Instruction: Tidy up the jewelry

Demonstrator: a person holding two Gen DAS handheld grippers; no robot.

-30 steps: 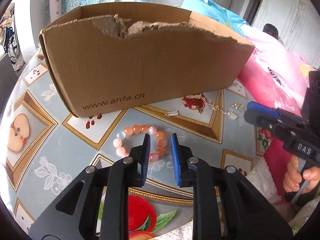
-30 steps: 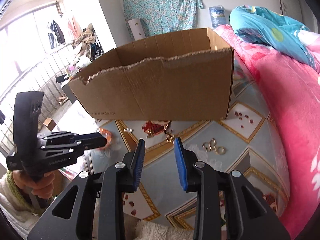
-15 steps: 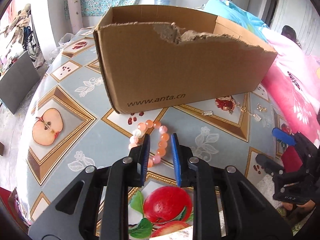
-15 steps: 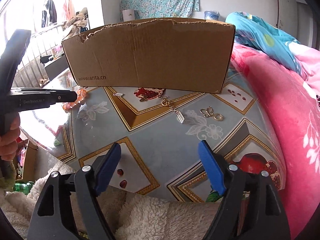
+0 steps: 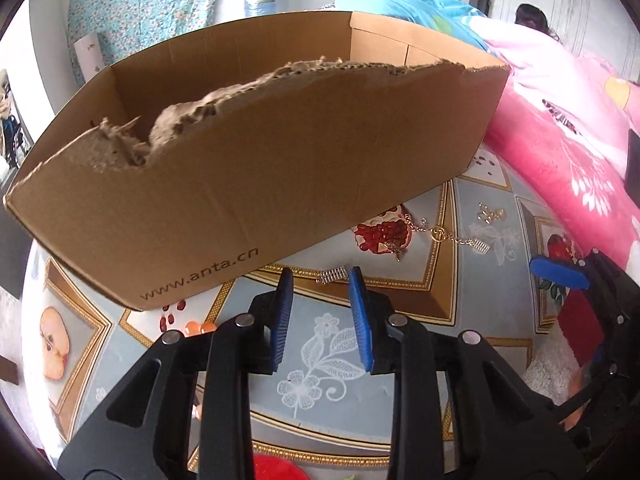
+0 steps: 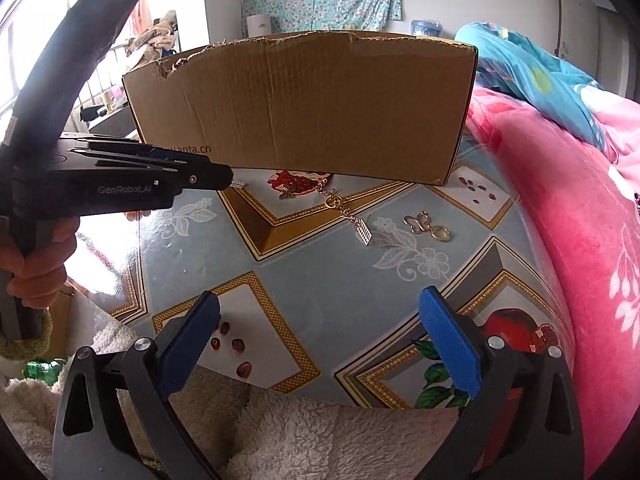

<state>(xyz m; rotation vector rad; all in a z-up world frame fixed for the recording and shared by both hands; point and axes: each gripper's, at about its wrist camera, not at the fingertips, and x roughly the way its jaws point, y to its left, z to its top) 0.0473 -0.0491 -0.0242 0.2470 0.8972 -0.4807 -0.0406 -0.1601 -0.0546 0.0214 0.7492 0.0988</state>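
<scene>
The left gripper [image 5: 320, 316] hovers low over the patterned tablecloth [image 5: 404, 360], its blue-padded fingers [image 5: 362, 320] a modest gap apart with nothing between them, pointing at a small silver clip [image 5: 331, 275] that lies just beyond the tips, close to the near wall of the cardboard box [image 5: 248, 184]. The box, printed with a web address and torn along its top edge, stands at the far side of the table and fills most of the left wrist view. To the right of the clip, a gold chain bracelet [image 5: 440, 236] stretches across the cloth in front of the box, one end by a printed pomegranate, the other ending in a small ridged charm. Farther right, near the pink blanket [image 5: 560, 152], sits a small cluster of gold earrings [image 5: 490, 213]. A few orange beads [image 5: 198, 327] peek out at the left, mostly hidden behind the gripper's body. In the right wrist view, the right gripper [image 6: 320, 340] sits back at the near table edge above a white fleece cloth [image 6: 304, 432], its fingers spread wide and holding nothing. From there the bracelet [image 6: 340, 208] and the earrings [image 6: 428, 226] lie well ahead of it, between the gripper and the box [image 6: 312, 108].
</scene>
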